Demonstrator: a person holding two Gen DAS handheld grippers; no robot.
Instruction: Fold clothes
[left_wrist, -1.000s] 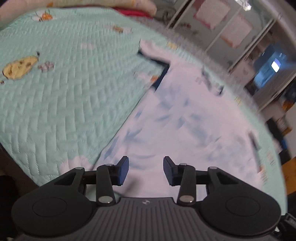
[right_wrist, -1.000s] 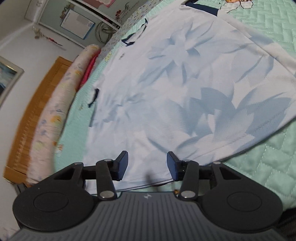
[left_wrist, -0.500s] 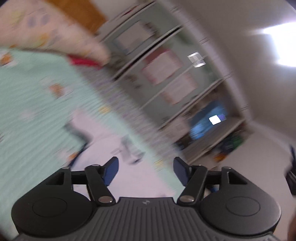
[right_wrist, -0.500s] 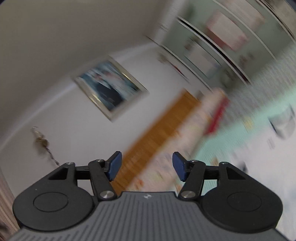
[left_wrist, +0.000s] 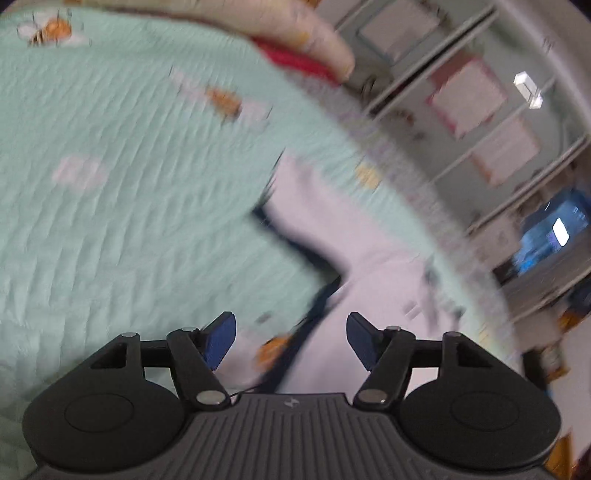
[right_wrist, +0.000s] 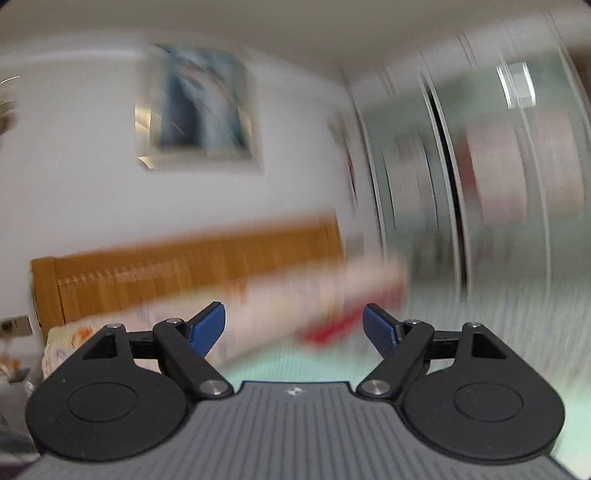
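Observation:
A white shirt (left_wrist: 369, 266) with pale blue leaf print and navy trim (left_wrist: 317, 295) lies spread on the mint quilted bedspread (left_wrist: 110, 184); the view is motion-blurred. My left gripper (left_wrist: 290, 326) hovers over the shirt's navy-edged sleeve area. Its jaws stand apart and are closing a little, with no cloth pressed between the blue pads. My right gripper (right_wrist: 293, 317) points up at the far wall and the head of the bed. Its jaws are opening and nothing is between them. The shirt does not show in the right wrist view.
A long floral pillow (left_wrist: 295, 33) and a red item (left_wrist: 291, 61) lie at the head of the bed. Wardrobe doors (left_wrist: 461, 92) and a lit screen (left_wrist: 557, 232) stand beyond the bed's right edge. The right view shows a wooden headboard (right_wrist: 184, 266) and a framed picture (right_wrist: 199, 110).
Both grippers left the shirt's hem and opened wider. The left swung up, then dropped toward the sleeve near the collar end. The right tilted up and turned toward the headboard wall.

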